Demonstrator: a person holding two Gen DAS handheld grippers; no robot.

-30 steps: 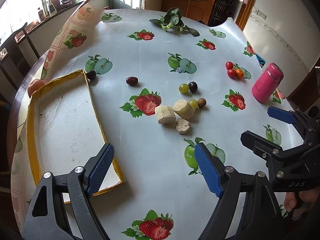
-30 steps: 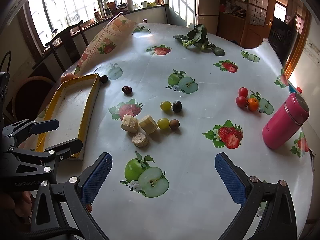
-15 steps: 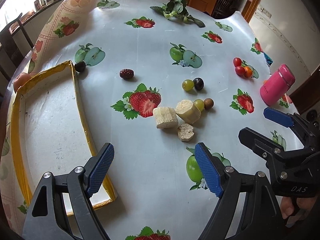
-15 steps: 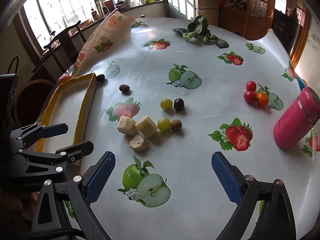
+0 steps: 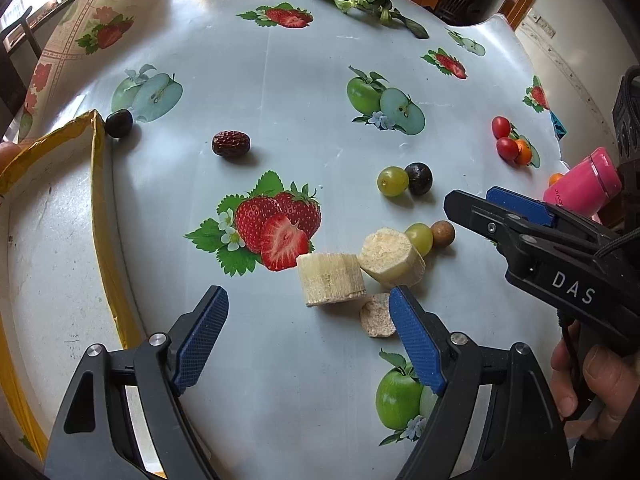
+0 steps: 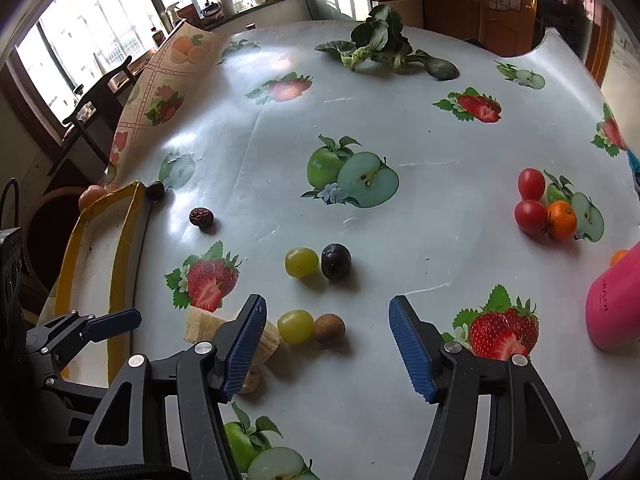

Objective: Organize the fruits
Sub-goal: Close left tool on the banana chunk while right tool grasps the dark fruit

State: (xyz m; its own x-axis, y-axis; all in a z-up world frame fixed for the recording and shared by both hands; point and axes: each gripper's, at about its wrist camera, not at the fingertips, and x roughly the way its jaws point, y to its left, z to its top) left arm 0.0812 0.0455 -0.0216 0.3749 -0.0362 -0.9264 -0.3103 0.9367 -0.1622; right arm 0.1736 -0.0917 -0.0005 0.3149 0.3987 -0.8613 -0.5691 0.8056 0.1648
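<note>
Both our left hand-held gripper (image 5: 308, 344) and right hand-held gripper (image 6: 326, 344) are spread wide, empty. Fruit pieces lie mid-frame on the counter (image 5: 280, 92): banana chunks (image 5: 331, 279), green grape (image 6: 295, 326). Round grapes could roll away if nudged while closing.

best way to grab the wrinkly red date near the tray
Grip the red date across its short middle, coming straight down from above. It lies on its side, long axis across the left wrist view, alone on the tablecloth, so both fingers get room.
</note>
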